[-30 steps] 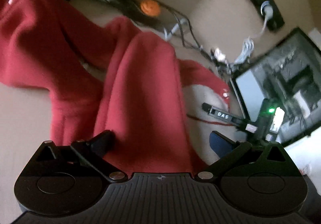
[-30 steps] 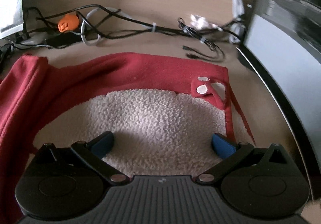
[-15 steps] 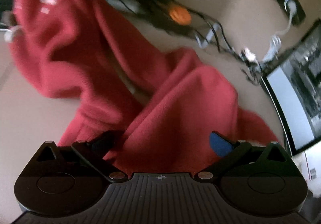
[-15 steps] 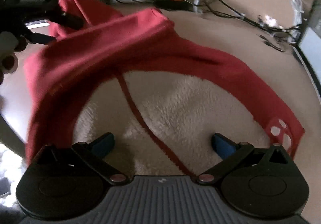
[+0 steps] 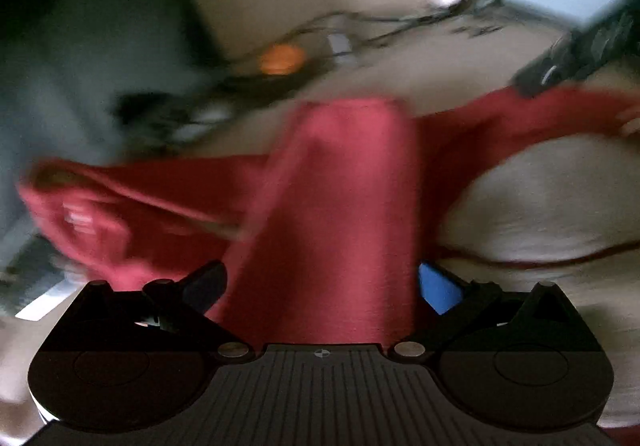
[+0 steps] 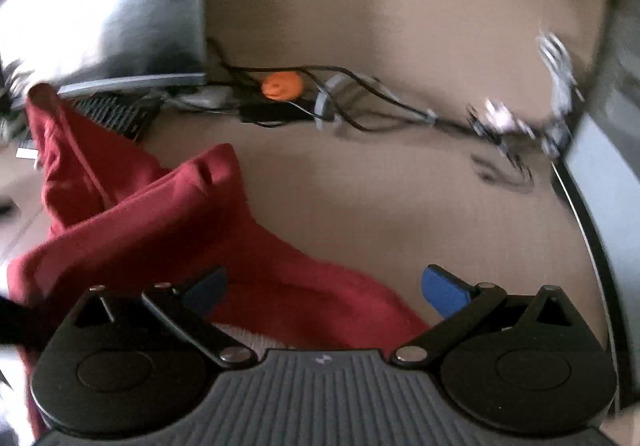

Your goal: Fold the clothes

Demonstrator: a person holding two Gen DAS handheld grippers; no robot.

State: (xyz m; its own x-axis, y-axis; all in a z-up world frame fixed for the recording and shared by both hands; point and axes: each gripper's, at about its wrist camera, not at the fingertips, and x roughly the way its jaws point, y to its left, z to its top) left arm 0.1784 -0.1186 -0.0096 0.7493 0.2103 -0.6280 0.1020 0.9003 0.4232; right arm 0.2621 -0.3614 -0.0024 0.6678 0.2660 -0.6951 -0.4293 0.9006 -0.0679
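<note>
Left gripper (image 5: 320, 286) fingers wide apart, red fleece (image 5: 332, 226) bunched between. Right gripper (image 6: 324, 288) fingers wide apart too, over fleece on the bench (image 6: 380, 198).

Tan desk (image 6: 400, 206). Tangled black cables (image 6: 360, 86) along back edge; orange round object (image 6: 281, 85) among them. Silver monitor (image 6: 104, 14) rear left.
</note>
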